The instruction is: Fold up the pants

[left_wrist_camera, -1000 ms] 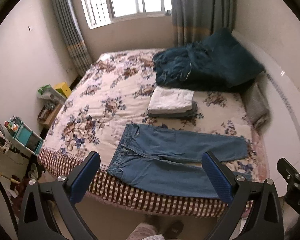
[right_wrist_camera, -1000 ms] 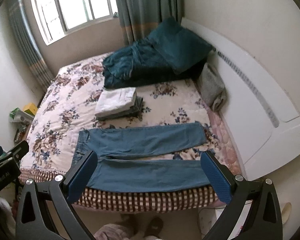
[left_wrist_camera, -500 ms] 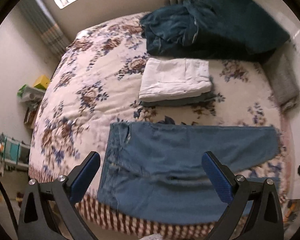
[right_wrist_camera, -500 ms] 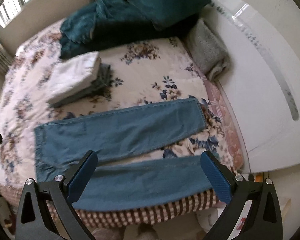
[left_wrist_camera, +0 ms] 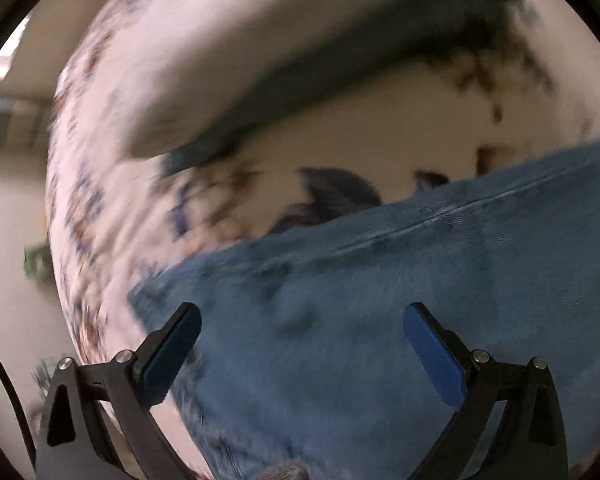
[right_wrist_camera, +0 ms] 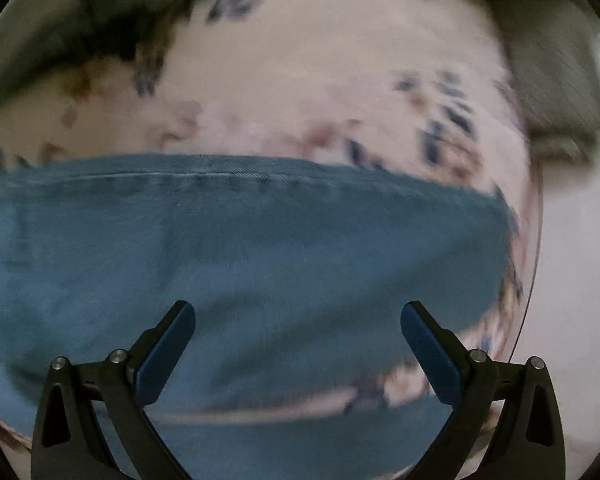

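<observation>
One pair of blue jeans [left_wrist_camera: 400,300] lies flat on the floral bedspread [left_wrist_camera: 340,152], filling both views from 3 to 9 o'clock. Two grippers: left gripper [left_wrist_camera: 302,316] over the waist end, fingers spread wide, nothing between them; right gripper [right_wrist_camera: 298,314] over the leg end, fingers likewise wide apart and empty. One folded pale stack [left_wrist_camera: 260,48] at 12 o'clock in the left view, heavily blurred. One grey bundle [right_wrist_camera: 556,80] at 2 o'clock in the right view. Second leg only partly seen at 6 o'clock; jeans cut off by frame edges.
</observation>
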{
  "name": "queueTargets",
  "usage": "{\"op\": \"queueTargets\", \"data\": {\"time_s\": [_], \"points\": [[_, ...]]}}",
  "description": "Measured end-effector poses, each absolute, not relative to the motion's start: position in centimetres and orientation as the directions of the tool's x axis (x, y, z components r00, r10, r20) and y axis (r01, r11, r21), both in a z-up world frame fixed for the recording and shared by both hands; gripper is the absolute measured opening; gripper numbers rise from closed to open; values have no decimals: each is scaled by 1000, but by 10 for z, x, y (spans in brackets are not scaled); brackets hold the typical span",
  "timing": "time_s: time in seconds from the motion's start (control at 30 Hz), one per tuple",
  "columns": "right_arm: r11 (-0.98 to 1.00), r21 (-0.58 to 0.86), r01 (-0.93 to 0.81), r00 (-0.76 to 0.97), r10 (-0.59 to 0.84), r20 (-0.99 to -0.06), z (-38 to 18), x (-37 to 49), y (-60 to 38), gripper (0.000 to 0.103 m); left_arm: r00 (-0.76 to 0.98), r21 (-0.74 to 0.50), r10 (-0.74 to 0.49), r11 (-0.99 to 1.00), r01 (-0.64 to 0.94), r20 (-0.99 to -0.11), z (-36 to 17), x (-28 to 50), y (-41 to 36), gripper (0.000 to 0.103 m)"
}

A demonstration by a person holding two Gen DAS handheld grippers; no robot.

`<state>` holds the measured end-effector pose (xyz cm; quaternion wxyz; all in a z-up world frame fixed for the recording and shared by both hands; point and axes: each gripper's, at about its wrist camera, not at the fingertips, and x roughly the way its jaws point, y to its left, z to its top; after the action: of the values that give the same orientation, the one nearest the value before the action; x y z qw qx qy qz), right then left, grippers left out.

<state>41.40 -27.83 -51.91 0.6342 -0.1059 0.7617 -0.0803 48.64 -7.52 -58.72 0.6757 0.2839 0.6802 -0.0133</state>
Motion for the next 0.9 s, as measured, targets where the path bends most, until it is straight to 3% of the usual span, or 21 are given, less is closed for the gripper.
{"op": "queueTargets", "data": {"time_s": [0.13, 0.27, 0.3, 0.37, 0.43, 0.47, 0.5, 0.53, 0.57, 0.63, 0.9], "points": [[939, -225, -259, -247, -290, -925, -578, 443, -271, 103, 50, 335, 368, 772, 540, -929, -626, 492, -92, 102], [916, -165, -366, -264, -273, -925, -592, 463, -265, 103, -18, 262, 340, 757, 598, -940, -631, 504, -95, 101], [908, -164, -387, -251, -274, -928, -592, 467, -261, 102, -33, 231, 314, 762, 605, -949, -629, 506, -94, 96], [894, -137, -427, -227, -253, -940, -589, 470, -251, 90, -76, 158, 250, 791, 590, -965, -622, 505, -92, 74], [891, -108, -441, -224, -225, -948, -591, 470, -245, 71, -107, 96, 190, 815, 572, -976, -612, 500, -91, 43], [891, -96, -443, -220, -212, -952, -590, 469, -242, 66, -102, 93, 183, 816, 570, -978, -607, 497, -93, 40], [892, -91, -443, -205, -200, -958, -589, 468, -240, 55, -96, 97, 182, 822, 561, -979, -602, 495, -93, 31], [893, -99, -439, -177, -194, -965, -584, 466, -239, 36, -90, 98, 176, 826, 555, -980, -596, 492, -94, 22], [896, -108, -431, -155, -192, -969, -578, 463, -239, 26, -76, 100, 169, 831, 548, -983, -590, 489, -94, 19], [908, -126, -399, -110, -184, -977, -569, 459, -239, 16, -58, 103, 157, 842, 530, -986, -577, 484, -93, 11], [964, -116, -240, 3, -118, -993, -519, 422, -244, 10, 37, 71, 61, 891, 447, -997, -493, 454, -64, 7]]}}
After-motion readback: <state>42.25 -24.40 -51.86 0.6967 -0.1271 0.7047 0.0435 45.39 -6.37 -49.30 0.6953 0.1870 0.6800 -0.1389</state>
